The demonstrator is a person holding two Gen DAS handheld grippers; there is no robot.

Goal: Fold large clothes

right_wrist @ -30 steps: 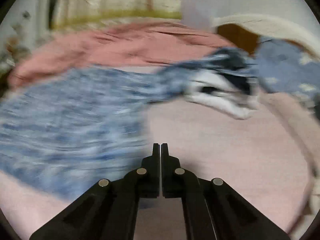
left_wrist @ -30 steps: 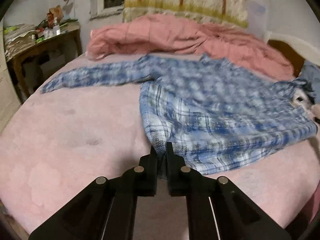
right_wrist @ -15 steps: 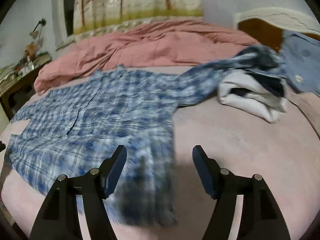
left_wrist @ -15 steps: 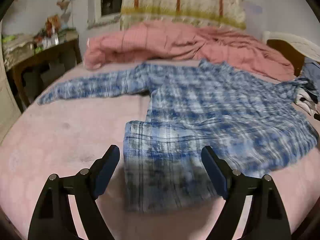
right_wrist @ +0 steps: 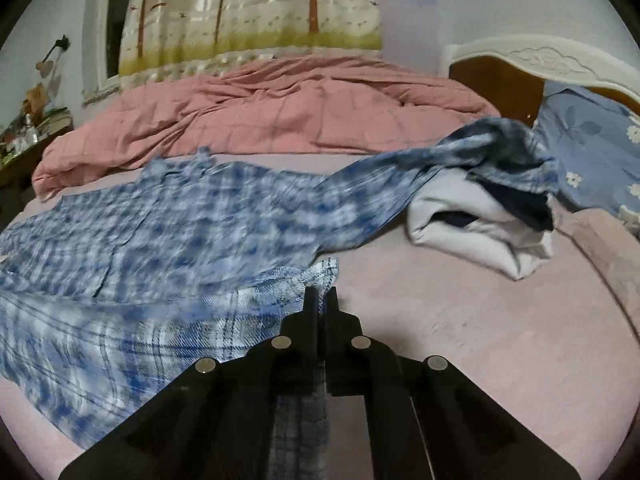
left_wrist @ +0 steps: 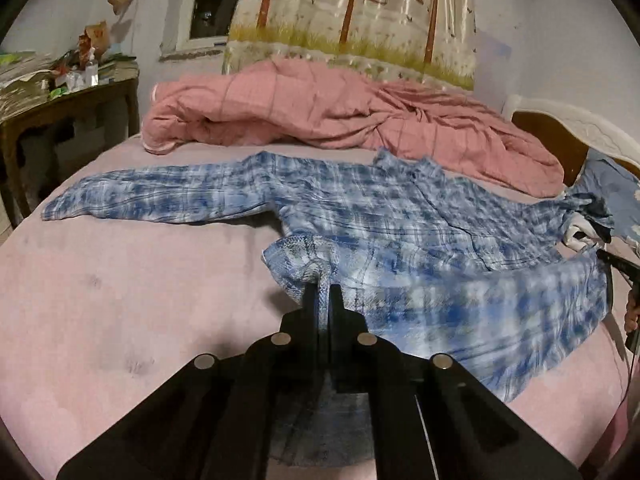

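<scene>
Since half a second ago your jaws have closed from wide apart.

Left wrist view: your left gripper (left_wrist: 323,294) clamps the plaid shirt (left_wrist: 400,232) at its hem corner, lifted off the bed (left_wrist: 120,300). Soft, light fabric; it will sag between grips.

Right wrist view: your right gripper (right_wrist: 320,296) pinches the opposite hem corner. Pink duvet (right_wrist: 280,108) lies along the bed's far edge.

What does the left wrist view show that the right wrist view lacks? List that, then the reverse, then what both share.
Only the left wrist view: the shirt's outstretched sleeve lying flat and the dark wooden table.

Only the right wrist view: the folded white garment with the shirt's other sleeve draped over it.

Both: the blue plaid shirt spread on the pink bed, the pink quilt behind, and hem fabric pinched in shut jaws, by the left gripper and the right gripper.
</scene>
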